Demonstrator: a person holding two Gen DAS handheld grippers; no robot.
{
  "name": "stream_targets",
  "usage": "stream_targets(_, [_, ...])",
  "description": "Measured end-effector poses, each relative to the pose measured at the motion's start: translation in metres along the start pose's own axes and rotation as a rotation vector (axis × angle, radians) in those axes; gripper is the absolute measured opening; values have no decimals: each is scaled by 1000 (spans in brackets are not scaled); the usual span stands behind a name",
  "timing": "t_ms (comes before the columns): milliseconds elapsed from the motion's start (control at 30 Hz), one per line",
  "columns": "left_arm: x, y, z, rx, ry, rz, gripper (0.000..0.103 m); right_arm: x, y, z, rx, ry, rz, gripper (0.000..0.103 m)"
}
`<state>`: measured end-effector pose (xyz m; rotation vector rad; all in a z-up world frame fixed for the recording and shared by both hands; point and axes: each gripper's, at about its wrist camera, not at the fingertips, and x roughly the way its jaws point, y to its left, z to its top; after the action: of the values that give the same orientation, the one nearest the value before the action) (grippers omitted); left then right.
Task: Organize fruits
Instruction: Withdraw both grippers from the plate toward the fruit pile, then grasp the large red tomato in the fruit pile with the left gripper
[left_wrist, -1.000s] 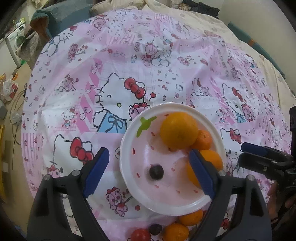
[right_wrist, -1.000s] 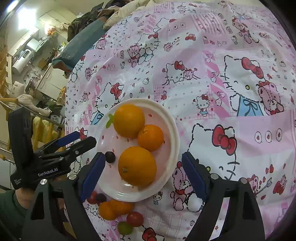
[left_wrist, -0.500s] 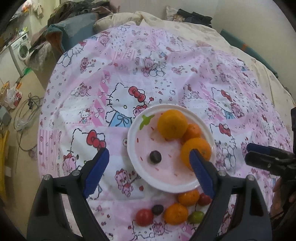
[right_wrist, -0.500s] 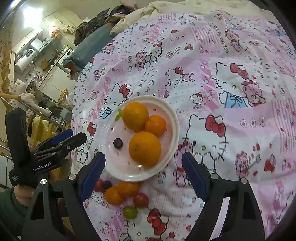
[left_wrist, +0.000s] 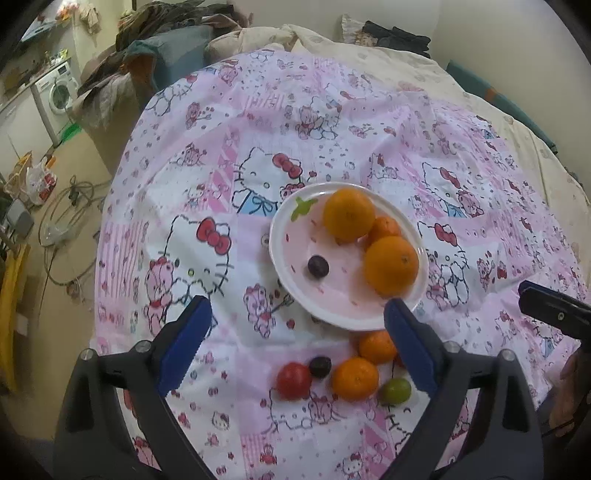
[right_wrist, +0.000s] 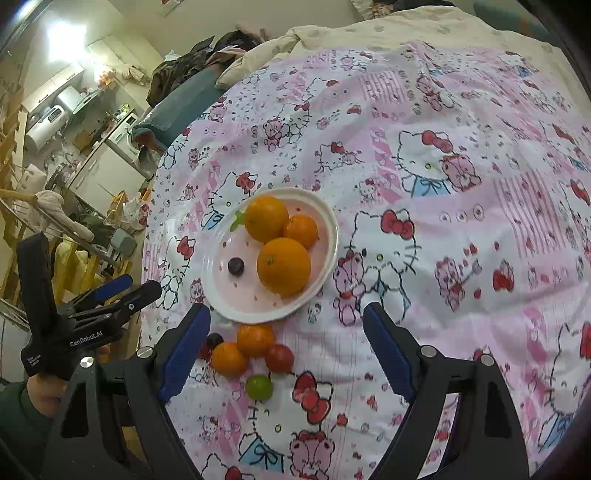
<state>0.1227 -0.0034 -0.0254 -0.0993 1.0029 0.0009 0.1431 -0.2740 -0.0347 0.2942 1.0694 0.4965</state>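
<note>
Change since earlier frames: both grippers have drawn back and up; more cloth shows, and the loose fruit group sits fully in view.
Left gripper (left_wrist: 297, 341): jaws wide apart, just been opening further, nothing between the pads.
Plate (left_wrist: 284, 258): ahead of the left gripper, beyond its fingertips, on the pink tablecloth (left_wrist: 332, 129).
Plate contents: dark grape (left_wrist: 318, 266) left, three oranges (left_wrist: 390, 266) right, touching one another.
Loose fruit: between the left gripper's fingers, just short of the plate; left to right red tomato (left_wrist: 294, 380), second dark grape (left_wrist: 320, 366), two small oranges (left_wrist: 355, 379), green fruit (left_wrist: 395, 392).
Right gripper (right_wrist: 286, 343): jaws spread wide, empty; loose fruit lies by its left finger.
</note>
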Motion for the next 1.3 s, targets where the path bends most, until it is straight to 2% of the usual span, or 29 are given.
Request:
stream_targets(233, [-9,7,-18,-34,4,29,93,-11,1,-20,26,-15,3,87])
stream_targets(400, [-17,15,-25,-71,0,18,93,-15,5,-30,38,-24,4,87])
stream_targets(533, [-19,19,-28,-87,-4,46,93,-14,6,-36,55,-26,4,87])
stream_targets(867, [-12,21,-30,-111,25,34,93,-5,1,-37,82,-5,-5,87])
stream_targets(1300, [-6,22,-30,-116,34,56,93,-6,-3,-35,98,-13,-3,87])
